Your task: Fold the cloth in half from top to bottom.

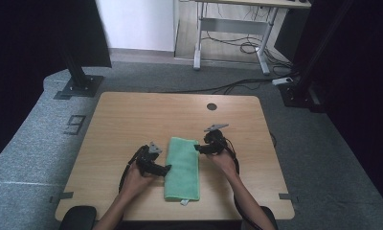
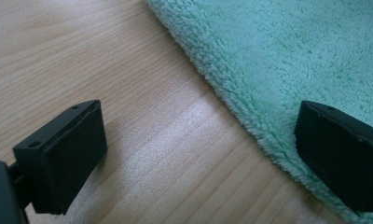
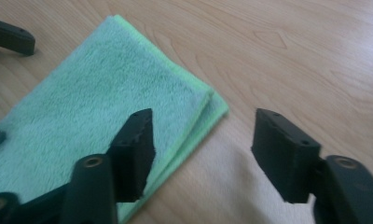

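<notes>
A folded green towel (image 1: 182, 167) lies lengthwise on the wooden table (image 1: 132, 120), near its front edge. My left gripper (image 1: 166, 168) rests at the towel's left edge, and its view shows the jaws wide open (image 2: 198, 140), one over bare wood and one over the towel's fluffy border (image 2: 287, 56). My right gripper (image 1: 197, 147) hovers at the towel's far right corner. Its jaws stand apart (image 3: 205, 140) above the folded corner of the towel (image 3: 96, 107), with nothing pressed between them. A black jaw of the left gripper (image 3: 10, 35) shows beyond the towel.
A dark round hole (image 1: 211, 106) sits near the table's far edge. A black stand base (image 1: 79, 86) is on the carpet at the far left, and cables (image 1: 237, 86) run across the floor behind. Bare wood lies on both sides of the towel.
</notes>
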The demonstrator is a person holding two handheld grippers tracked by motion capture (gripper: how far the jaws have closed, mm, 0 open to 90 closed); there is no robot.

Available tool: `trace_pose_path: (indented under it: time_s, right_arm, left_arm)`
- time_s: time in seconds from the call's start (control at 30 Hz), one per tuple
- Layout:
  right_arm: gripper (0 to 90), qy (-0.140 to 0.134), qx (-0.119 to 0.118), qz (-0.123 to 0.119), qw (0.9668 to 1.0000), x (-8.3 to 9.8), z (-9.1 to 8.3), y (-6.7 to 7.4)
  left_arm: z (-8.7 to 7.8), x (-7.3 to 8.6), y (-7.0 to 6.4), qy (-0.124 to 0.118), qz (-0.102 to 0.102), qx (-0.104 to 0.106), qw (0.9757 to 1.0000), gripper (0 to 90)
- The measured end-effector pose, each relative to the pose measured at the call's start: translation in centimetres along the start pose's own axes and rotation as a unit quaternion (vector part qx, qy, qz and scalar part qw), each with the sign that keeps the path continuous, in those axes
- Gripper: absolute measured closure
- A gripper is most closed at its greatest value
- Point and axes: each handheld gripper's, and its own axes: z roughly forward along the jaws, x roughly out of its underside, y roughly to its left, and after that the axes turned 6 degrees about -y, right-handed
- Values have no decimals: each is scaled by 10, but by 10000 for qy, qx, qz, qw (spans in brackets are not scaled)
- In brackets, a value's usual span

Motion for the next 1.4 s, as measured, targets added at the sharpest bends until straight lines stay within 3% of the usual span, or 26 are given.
trace_pose_path:
  time_s: [0.2, 0.53, 0.63, 0.7, 0.73, 0.8, 0.97, 1.13, 1.4]
  right_arm:
    - [574, 197, 105, -145, 9996, -14, 17, -2]
    - [564, 598, 152, -356, 9975, -14, 41, -1]
    - [572, 538, 90, -235, 9982, -12, 41, -4]
    - [677, 515, 80, -242, 9983, -11, 39, -4]
    - [754, 505, -51, -203, 9985, -10, 38, -3]
    - [821, 451, -176, -103, 9988, -8, 38, -2]
    - [837, 410, -247, -8, 9989, -7, 38, -4]
    - [839, 442, -158, -141, 9988, -8, 38, 0]
    - [837, 473, -132, -162, 9987, -9, 38, 0]
  left_arm:
    - [0, 0, 0, 0, -3, 0, 10000, 24]
    - [0, 0, 0, 0, -9, 0, 10000, 24]
    - [0, 0, 0, -2, -11, -1, 10000, 24]
    - [0, 0, 0, -4, -16, -2, 10000, 24]
    - [0, 0, 0, -5, -18, -1, 10000, 24]
    - [0, 0, 0, -4, -18, 2, 10000, 24]
    - [-1, 1, 0, -31, -2, 53, 10000, 34]
    - [-3, 1, 0, 6, 9, 65, 10000, 36]
    - [-4, 3, -1, 9, 9, 35, 10000, 37]
